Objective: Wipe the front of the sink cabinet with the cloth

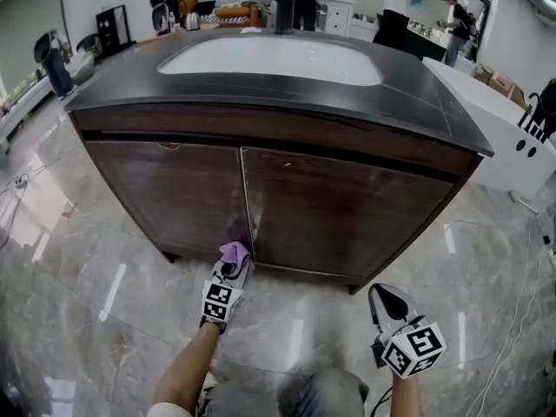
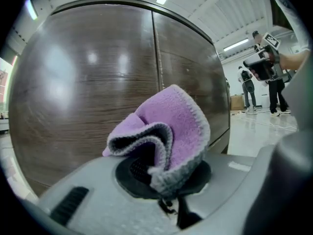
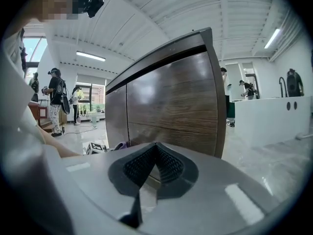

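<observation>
Most of the sink cabinet front [image 1: 339, 211] looks left to wipe: the left gripper [image 1: 236, 266], clamped on the purple cloth [image 2: 172, 129], holds it low at the door seam. The right gripper [image 3: 155, 161] hangs pinched together, empty.

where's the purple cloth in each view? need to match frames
Head view: cloth low centre, at the foot of the cabinet doors.
Left gripper view: centre, clamped in the left gripper.
Right gripper view: small purple sliver, lower left.
Shared landmark: the door seam; the cloth sits near its lower end.
</observation>
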Demonstrator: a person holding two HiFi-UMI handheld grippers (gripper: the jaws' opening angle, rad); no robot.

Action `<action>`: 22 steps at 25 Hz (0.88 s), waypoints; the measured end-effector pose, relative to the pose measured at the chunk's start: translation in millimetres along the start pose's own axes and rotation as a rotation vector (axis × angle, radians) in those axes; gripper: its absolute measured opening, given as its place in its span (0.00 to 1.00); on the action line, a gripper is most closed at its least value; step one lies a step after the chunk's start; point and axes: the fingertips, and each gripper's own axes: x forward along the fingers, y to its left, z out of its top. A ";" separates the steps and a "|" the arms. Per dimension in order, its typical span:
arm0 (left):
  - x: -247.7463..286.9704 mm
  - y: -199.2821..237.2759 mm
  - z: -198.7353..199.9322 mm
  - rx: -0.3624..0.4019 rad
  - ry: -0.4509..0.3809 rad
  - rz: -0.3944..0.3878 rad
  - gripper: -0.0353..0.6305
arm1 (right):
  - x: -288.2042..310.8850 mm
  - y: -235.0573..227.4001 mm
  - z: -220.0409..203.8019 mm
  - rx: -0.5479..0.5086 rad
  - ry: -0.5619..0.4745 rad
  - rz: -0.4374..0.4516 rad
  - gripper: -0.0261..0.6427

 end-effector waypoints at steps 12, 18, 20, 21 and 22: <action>47.0 -98.5 17.9 0.059 0.004 -0.188 0.13 | -70.0 -49.7 -21.2 0.006 0.013 -0.152 0.05; 66.7 -145.5 23.3 0.101 -0.001 -0.301 0.13 | -106.9 -76.7 -29.9 0.025 0.010 -0.247 0.05; 72.3 -164.2 26.9 0.107 -0.005 -0.349 0.13 | -116.9 -81.6 -31.9 0.029 0.008 -0.266 0.05; 75.1 -174.9 29.5 0.107 -0.010 -0.380 0.13 | -122.0 -83.6 -32.9 0.030 0.008 -0.275 0.05; 78.3 -185.4 32.8 0.105 -0.015 -0.410 0.13 | -127.0 -85.5 -33.9 0.030 0.010 -0.285 0.05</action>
